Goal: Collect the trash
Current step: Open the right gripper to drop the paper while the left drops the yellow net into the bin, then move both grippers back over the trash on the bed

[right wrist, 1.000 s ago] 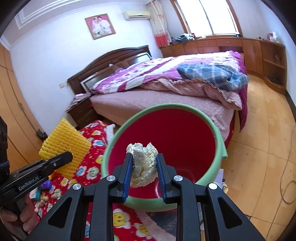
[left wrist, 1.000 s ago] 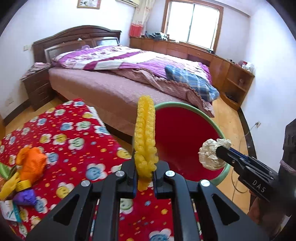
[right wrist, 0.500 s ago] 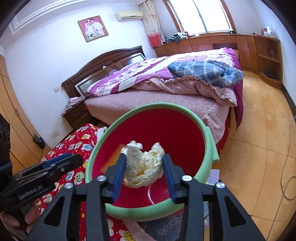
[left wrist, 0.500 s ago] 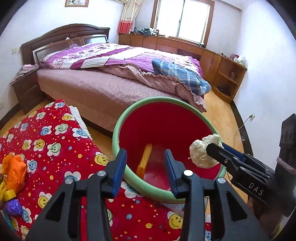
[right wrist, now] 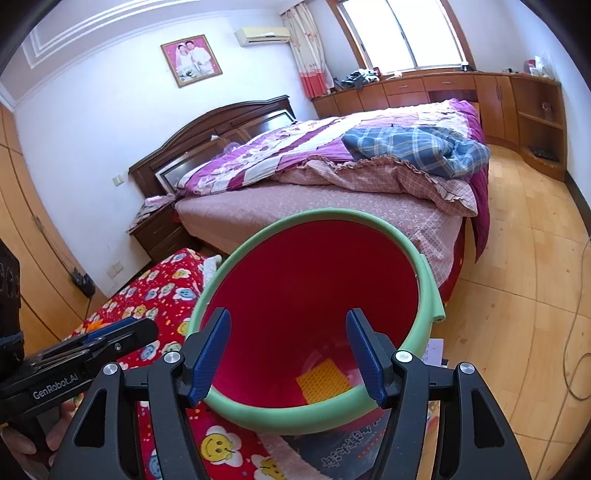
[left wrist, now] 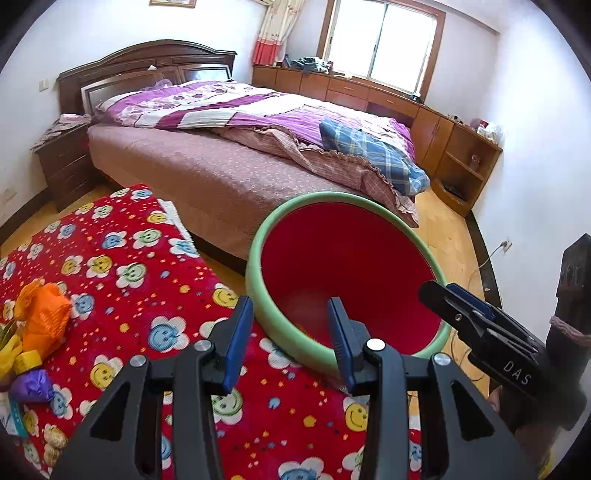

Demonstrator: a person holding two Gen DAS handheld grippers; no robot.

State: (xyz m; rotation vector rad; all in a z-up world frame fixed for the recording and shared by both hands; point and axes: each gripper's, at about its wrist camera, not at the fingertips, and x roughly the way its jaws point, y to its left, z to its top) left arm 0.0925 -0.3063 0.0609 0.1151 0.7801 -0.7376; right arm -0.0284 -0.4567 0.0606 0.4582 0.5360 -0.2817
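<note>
The red bin [right wrist: 314, 295] with its green rim stands at the edge of the smiley-print surface [left wrist: 122, 280], tipped towards both cameras, and down on its floor lies a yellow foam net [right wrist: 323, 380] — only the right wrist view looks deep enough to catch it. Right gripper [right wrist: 290, 354] over the bin mouth, jaws spread wide, nothing between them! Left gripper [left wrist: 291, 339] just at the near rim, jaws wide apart too, holding nothing. The left view brings something else: more trash on the surface's far left, an orange bag [left wrist: 44, 317], a purple scrap [left wrist: 33, 384] and yellow bits [left wrist: 14, 358] bunched together, well apart from the bin. Behind it all, a bed [left wrist: 221, 166] with a purple quilt [left wrist: 229, 107] and a blue plaid blanket [right wrist: 413, 147], a dark nightstand [left wrist: 62, 162], wooden cabinets [left wrist: 388, 103] under the window [left wrist: 384, 40], wood floor [right wrist: 517, 277]. The right view alone shows the framed portrait [right wrist: 191, 60] and the air conditioner [right wrist: 262, 36] on the wall.
</note>
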